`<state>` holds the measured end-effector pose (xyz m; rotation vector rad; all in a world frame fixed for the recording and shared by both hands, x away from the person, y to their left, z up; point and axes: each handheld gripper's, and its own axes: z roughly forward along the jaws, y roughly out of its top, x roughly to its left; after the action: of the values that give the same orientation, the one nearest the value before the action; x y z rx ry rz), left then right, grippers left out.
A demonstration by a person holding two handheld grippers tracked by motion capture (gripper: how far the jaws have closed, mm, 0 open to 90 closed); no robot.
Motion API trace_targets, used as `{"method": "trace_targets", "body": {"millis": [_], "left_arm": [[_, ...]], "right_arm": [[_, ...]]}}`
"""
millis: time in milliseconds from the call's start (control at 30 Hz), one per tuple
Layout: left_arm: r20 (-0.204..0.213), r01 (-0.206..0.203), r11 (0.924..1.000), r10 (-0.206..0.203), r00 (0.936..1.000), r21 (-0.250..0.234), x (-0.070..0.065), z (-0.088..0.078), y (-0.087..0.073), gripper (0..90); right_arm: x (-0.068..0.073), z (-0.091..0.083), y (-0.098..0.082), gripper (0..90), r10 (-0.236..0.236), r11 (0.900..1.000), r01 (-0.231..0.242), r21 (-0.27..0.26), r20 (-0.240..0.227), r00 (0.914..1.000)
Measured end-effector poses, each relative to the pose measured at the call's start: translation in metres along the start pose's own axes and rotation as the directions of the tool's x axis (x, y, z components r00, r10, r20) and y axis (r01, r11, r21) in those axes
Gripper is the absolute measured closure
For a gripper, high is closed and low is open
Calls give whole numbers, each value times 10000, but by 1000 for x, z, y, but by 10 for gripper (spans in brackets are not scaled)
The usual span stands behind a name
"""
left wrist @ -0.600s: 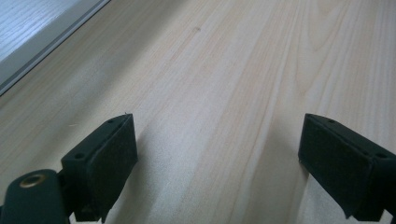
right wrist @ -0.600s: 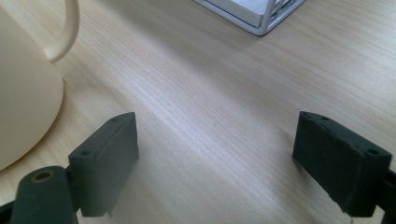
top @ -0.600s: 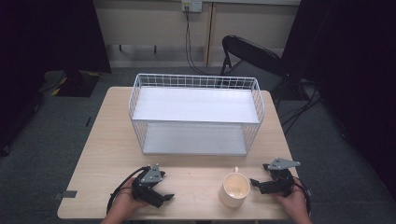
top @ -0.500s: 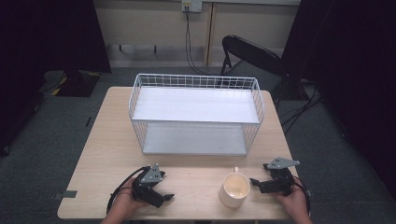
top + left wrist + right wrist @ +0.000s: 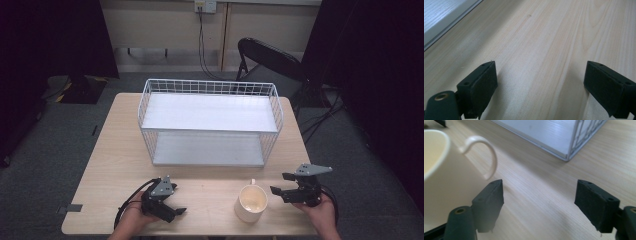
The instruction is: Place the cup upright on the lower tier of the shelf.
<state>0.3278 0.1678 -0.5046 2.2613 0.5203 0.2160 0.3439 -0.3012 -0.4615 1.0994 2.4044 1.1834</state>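
Nothing has shifted in the last half second: both tongs, left (image 5: 172, 212) and right (image 5: 278, 189), stay spread and empty on the bench (image 5: 110, 150), the mug (image 5: 251, 202) untouched just beside the right tongs.

L hand-held gripper (image 5: 540, 82) jaws wide apart, bare wood table (image 5: 549, 37), shelf edge (image 5: 439, 22) top-left

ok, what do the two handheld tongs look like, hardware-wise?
Both are black. The left tongs and right tongs each carry a grey three-cornered plate on top and trail a black cable. Their pads are flat black blocks with small screw holes. No sleeves show at the wrists.
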Motion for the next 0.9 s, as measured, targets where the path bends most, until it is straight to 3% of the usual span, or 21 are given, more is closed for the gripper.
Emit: {"method": "trace_targets", "body": {"millis": [233,367,700,900], "left_arm": [[-3,1,10000,-1,10000,-2,0,0,0,112],[-12,8,10000,-8,10000,-4,0,0,0,112],[-38,5,10000,-5,10000,7,0,0,0,112],[-49,5,10000,-5,10000,10,0,0,0,112]], "right_arm": [[14,-19,17,229,-114,9999,116,40,-536,9985],[27,-28,27,235,-476,9989,478,11,-635,9968],[42,-29,38,246,-634,9978,608,-265,-1112,9918],[49,-21,39,262,-798,9968,793,-87,-1307,9882]]}}
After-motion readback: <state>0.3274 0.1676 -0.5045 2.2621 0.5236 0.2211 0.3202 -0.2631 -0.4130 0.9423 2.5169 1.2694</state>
